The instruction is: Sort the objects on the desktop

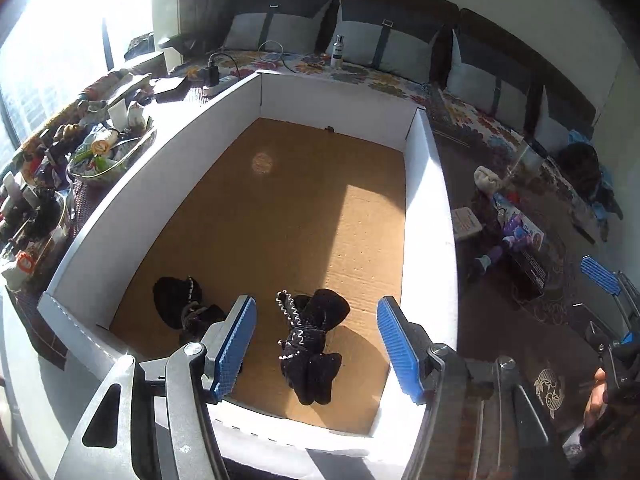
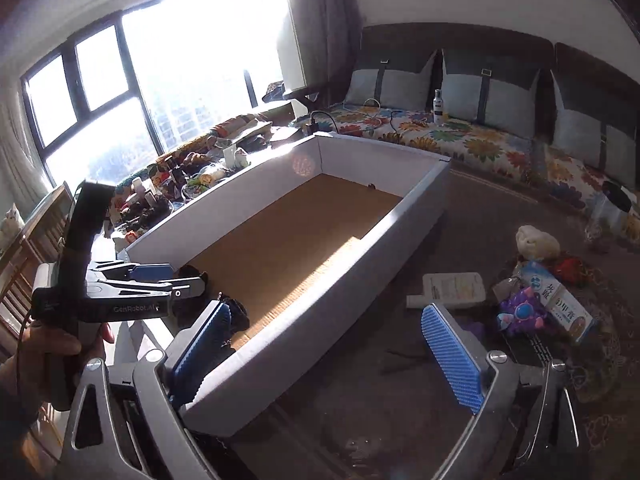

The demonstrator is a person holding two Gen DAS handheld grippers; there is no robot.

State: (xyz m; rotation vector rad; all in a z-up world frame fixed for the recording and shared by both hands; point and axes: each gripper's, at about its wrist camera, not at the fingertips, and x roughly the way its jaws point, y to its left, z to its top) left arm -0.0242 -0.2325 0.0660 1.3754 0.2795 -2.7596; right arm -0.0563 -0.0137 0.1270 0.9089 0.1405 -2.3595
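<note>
Since both black plush toys (image 1: pixel 310 344) lie in the box (image 1: pixel 432 208) below my left gripper (image 1: pixel 316 350), both claws gape empty, right gripper (image 2: pixel 328 354) incl., freed for the nxt pick.

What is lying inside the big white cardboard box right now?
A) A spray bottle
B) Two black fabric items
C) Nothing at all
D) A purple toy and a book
B: the left wrist view shows two black fabric items on the brown floor of the white box, near its close end.
</note>
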